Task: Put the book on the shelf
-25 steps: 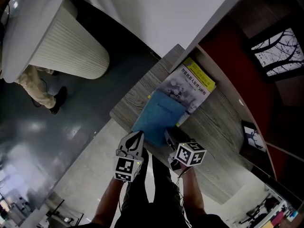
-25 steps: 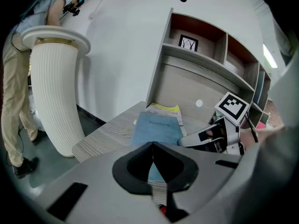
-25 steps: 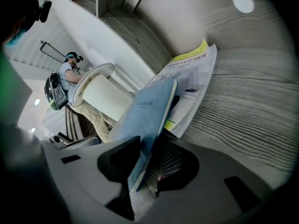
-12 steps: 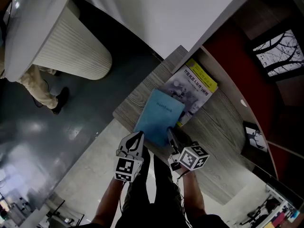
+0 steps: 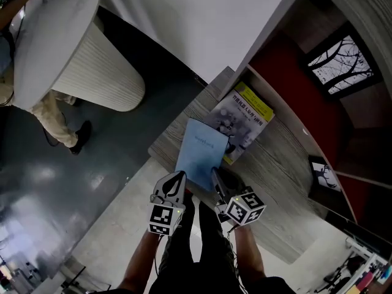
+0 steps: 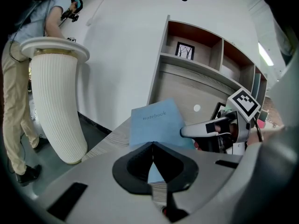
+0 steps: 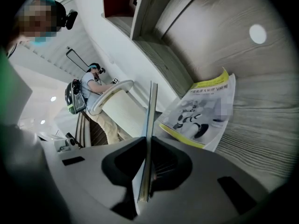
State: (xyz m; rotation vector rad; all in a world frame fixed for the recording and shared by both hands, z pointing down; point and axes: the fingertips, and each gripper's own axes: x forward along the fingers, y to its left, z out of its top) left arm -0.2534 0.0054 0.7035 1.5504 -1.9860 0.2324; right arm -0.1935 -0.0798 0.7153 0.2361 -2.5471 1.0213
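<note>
In the head view, a wood board [image 5: 288, 164] makes the bottom of the shelf [image 5: 269, 35], and every place here is told from that board. A yellow book [image 5: 248, 115] lies flat on the board near its left end. The blue book [image 5: 201, 149] is over the board's near edge, and its far corner covers a bit of the yellow book. The right tongs [image 5: 215, 177] bite the blue book's near edge. Their jaws have just been closing, with the book between them. The left tongs [image 5: 179, 177] sit at the board's near edge, close to the blue book's left corner. A white ribbed pillar [image 5: 92, 72] stands on the dark floor [image 5: 49, 182], well away from the board, with a person [image 5: 58, 118] beside it. A small picture [image 5: 321, 176] stands at the back of the board. In the left gripper view, the left tongs' jaws are pressed together with nothing between them. Just past their tips, the blue book rises tilted above the board, and the word "notebook" shows on its cover. The right tongs hold it from the right side. High above the board, a box in the shelf holds a tree picture [image 6: 185, 50]. In the right gripper view, the blue book is seen from its edge. It looks like a thin upright line, pinched tight between the two jaws. The yellow book lies flat on the board past it, off to the right, with a robot drawn on its cover. The person and the pillar show far off from the board, on the left.
</note>
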